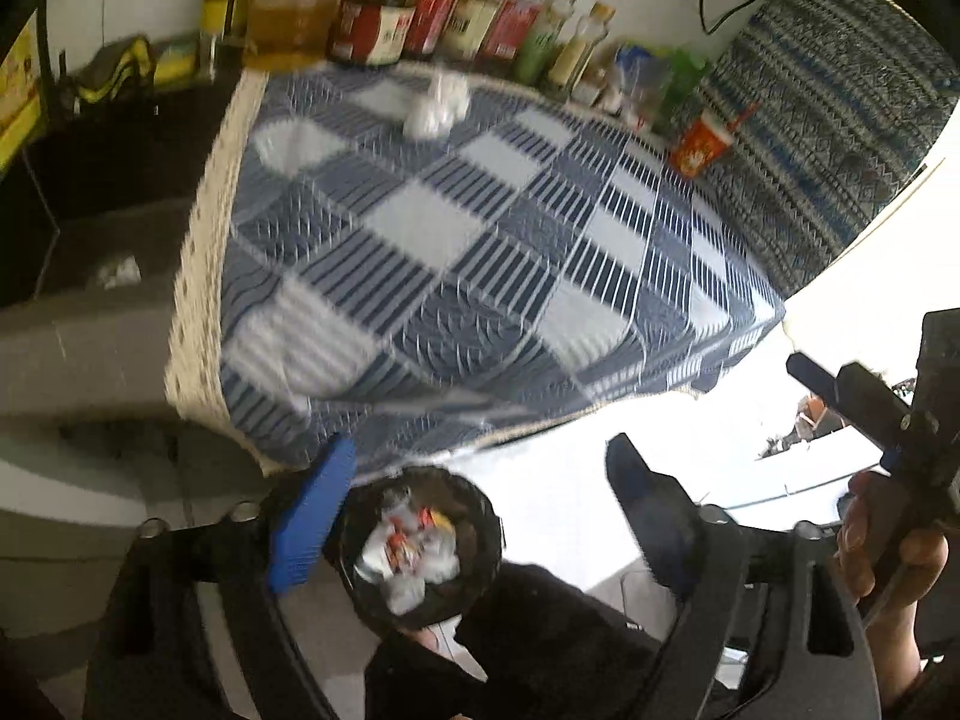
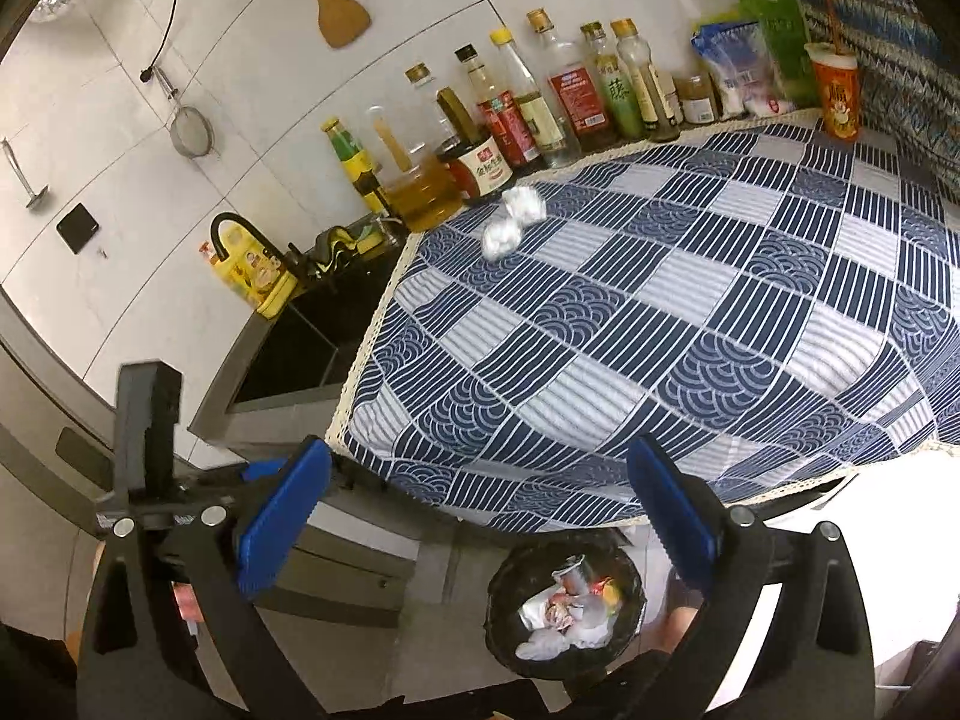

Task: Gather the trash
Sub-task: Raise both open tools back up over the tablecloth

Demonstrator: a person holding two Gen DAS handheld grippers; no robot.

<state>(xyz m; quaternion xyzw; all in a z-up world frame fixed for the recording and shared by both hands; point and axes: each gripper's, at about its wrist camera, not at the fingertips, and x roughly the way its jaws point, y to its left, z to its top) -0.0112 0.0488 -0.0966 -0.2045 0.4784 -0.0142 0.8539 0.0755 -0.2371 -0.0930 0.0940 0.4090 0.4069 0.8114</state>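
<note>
Two crumpled tissues (image 2: 513, 222) near the surface's (image 2: 690, 324) far left corner, well beyond both empty, spread grippers' fingers (image 2: 282, 516), trash bin (image 2: 564, 606) below near edge

Bottles (image 2: 528, 114) crowd behind paper wads (image 2: 513, 222); tablecloth (image 2: 690, 324) open

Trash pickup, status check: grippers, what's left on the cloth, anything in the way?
Left gripper open, empty. Right gripper open, empty. Two crumpled paper wads left on checked tablecloth near bottles. Bin below table edge, holding trash. Path clear.
</note>
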